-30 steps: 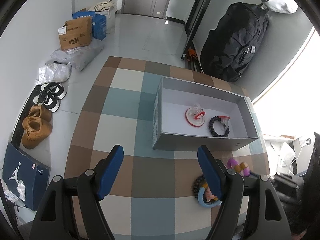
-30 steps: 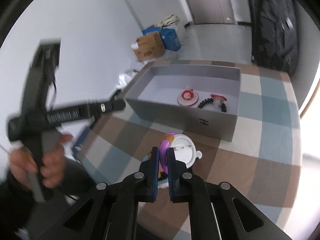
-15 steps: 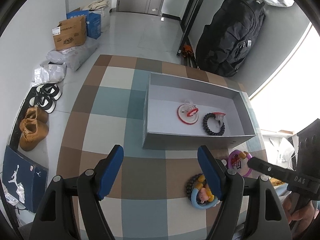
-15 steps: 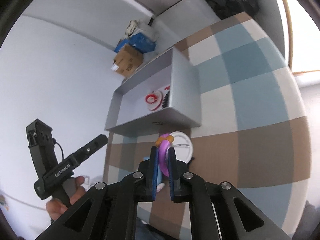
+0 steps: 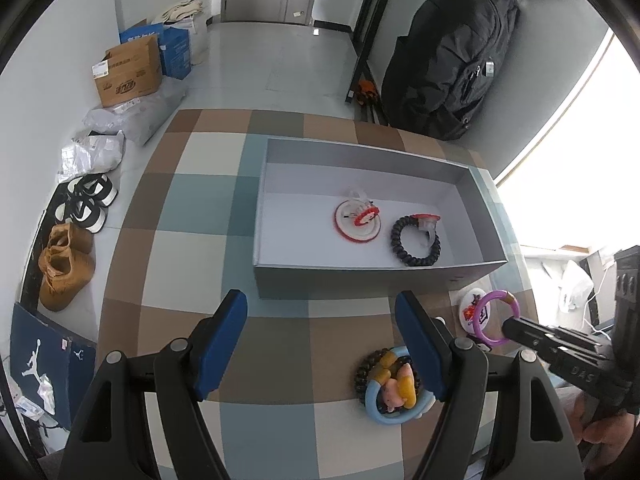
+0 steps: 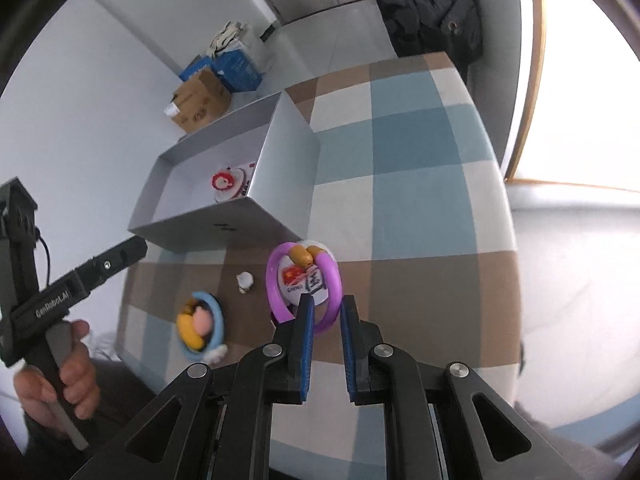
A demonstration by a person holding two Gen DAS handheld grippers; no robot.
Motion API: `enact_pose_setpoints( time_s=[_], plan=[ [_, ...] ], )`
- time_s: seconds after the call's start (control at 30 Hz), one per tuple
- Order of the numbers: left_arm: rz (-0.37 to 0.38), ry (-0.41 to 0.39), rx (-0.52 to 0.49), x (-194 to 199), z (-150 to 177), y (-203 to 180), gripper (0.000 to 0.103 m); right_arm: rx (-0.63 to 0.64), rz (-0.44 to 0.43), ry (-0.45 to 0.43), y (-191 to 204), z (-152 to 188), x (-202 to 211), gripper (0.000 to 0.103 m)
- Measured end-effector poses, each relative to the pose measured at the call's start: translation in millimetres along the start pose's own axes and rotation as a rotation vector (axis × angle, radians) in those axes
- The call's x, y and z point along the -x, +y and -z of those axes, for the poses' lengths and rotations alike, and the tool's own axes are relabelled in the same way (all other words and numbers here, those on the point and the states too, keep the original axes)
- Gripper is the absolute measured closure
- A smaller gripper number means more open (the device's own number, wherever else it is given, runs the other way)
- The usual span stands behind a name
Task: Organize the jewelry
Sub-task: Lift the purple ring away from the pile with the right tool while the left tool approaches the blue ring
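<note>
A grey open box (image 5: 460,176) stands on the checked table (image 5: 192,208). A red and white badge (image 5: 358,220) and a black bead bracelet (image 5: 416,242) lie in the box. My right gripper (image 6: 326,308) is shut on a purple bracelet (image 6: 274,284) with an orange bead, held over a white badge (image 6: 304,280) in front of the box. In the left wrist view the same purple bracelet (image 5: 496,316) sits at the tip of my right gripper (image 5: 508,326). A blue ring with small toys (image 5: 394,390) lies beside it. My left gripper (image 5: 320,304) is open and holds nothing, in front of the box.
A small white piece (image 6: 244,280) lies between the blue ring (image 6: 200,326) and the white badge. The table's right edge (image 6: 508,216) is close. On the floor to the left are shoes (image 5: 66,268) and cardboard boxes (image 5: 128,72); a black bag (image 5: 452,60) stands behind.
My right gripper has rolled, so the purple bracelet now faces its camera flat instead of edge-on. It has come into the left wrist view from the right. My left gripper shifted slightly right.
</note>
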State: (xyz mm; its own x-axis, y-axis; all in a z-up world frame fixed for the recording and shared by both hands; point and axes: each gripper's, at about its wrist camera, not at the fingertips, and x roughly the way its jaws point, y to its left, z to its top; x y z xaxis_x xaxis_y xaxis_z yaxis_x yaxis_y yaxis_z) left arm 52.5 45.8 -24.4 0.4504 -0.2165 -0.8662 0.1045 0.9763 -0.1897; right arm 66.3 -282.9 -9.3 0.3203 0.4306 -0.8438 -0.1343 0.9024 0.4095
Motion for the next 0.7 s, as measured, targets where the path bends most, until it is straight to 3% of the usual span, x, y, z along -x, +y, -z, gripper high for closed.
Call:
enact_pose_setpoints(
  time_s=[0.17,0.3,0.43,0.53,0.7],
  plan=[
    [0.004,0.008,-0.015,-2,0,-6,0.03,-0.023,-0.116,-0.044,-5,-3,14,0.097],
    [0.024,0.001,-0.052,1,1,-17,0.03,-0.019,-0.131,-0.085,-4,-5,24,0.097],
    [0.09,-0.014,-0.112,4,5,-34,0.03,-0.027,-0.149,-0.127,-5,-9,35,0.097],
    [0.112,-0.027,-0.197,7,10,-56,0.03,-0.027,-0.149,-0.163,-6,-11,46,0.097],
    [0.057,-0.006,-0.31,-5,18,-84,0.03,-0.047,-0.145,-0.206,-15,-12,60,0.097]
  ],
)
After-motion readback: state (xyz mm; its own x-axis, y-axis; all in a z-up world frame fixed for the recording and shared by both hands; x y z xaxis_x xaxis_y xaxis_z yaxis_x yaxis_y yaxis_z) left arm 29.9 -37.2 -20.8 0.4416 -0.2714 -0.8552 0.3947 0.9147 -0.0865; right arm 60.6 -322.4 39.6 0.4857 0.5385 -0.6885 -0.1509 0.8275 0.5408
